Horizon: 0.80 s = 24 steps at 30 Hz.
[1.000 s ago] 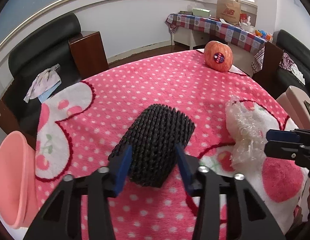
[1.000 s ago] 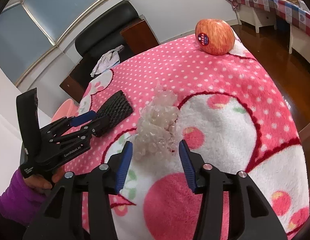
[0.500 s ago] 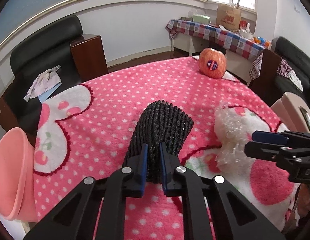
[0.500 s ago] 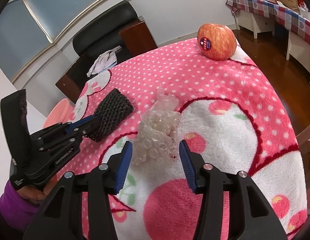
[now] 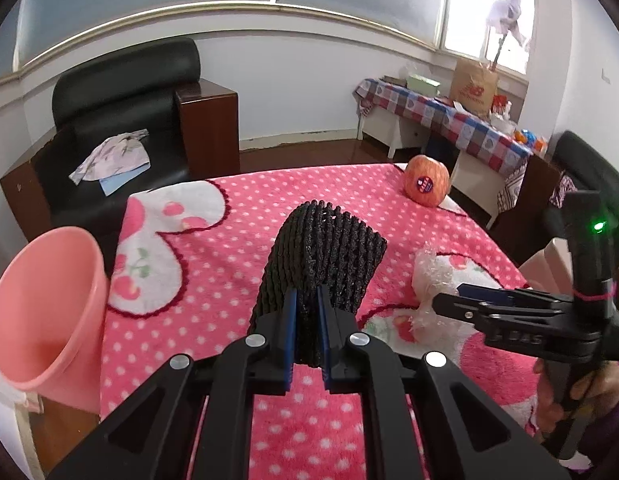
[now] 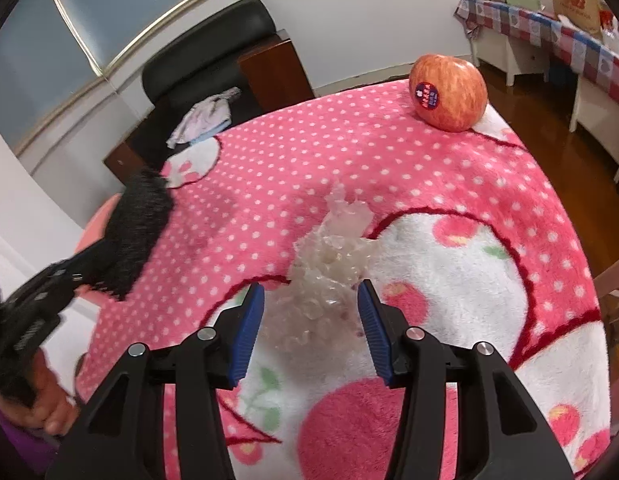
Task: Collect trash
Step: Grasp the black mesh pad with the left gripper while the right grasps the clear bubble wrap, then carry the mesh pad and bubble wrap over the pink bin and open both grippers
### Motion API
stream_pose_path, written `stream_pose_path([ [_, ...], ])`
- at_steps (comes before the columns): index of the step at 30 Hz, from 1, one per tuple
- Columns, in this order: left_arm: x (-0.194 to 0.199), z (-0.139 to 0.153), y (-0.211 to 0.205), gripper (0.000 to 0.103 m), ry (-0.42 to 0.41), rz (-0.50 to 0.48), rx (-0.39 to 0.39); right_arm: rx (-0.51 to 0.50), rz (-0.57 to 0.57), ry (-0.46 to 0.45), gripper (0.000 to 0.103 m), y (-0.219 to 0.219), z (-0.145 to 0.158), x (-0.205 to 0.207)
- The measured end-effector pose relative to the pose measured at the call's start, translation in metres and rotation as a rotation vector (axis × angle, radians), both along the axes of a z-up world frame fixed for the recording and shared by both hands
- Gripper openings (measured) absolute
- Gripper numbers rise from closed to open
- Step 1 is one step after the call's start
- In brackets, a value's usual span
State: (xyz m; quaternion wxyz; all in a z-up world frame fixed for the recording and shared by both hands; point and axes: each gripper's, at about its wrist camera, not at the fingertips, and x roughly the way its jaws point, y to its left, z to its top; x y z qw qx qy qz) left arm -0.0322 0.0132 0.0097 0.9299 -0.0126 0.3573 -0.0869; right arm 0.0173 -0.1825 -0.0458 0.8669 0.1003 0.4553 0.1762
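Note:
A black foam net sleeve (image 5: 329, 256) hangs clear of the pink dotted blanket (image 5: 213, 240), with my left gripper (image 5: 307, 332) shut on its near end. The right wrist view shows the same net sleeve (image 6: 139, 228) raised at the left, blurred, with the left gripper (image 6: 69, 276) behind it. A crumpled clump of clear bubble wrap (image 6: 325, 264) lies on the blanket between the blue pads of my right gripper (image 6: 311, 320). That gripper is open and the pads stand apart from the wrap. From the left wrist the bubble wrap (image 5: 433, 276) and right gripper (image 5: 469, 296) sit at the right.
A pink plastic bin (image 5: 49, 312) stands off the table's left edge. An apple (image 5: 426, 184) with a sticker rests at the far corner, seen too as the apple (image 6: 449, 92) in the right wrist view. Black armchairs and a checked side table stand beyond. A hand (image 6: 45, 400) holds the left gripper.
My left gripper closed on the black net sleeve and lifted it off the blanket, up and to the left. The right gripper stayed open around the bubble wrap.

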Motion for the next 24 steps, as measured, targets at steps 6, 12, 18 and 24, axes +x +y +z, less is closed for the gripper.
stream_pose_path([
  [6,-0.011,-0.003,0.005,0.009,0.002,0.008,-0.014,-0.03,0.012,-0.008,0.049,0.003,-0.007,-0.006],
  [12,-0.019,-0.005,0.007,0.009,0.004,0.007,-0.026,-0.014,0.011,-0.013,0.036,0.0,-0.009,-0.008],
  [18,-0.022,-0.005,0.011,0.009,-0.004,0.019,-0.041,-0.006,0.019,-0.052,0.031,0.002,0.0,-0.016],
  [24,-0.028,0.001,0.023,0.009,-0.03,0.049,-0.052,0.014,0.058,-0.091,0.031,0.016,0.016,-0.017],
])
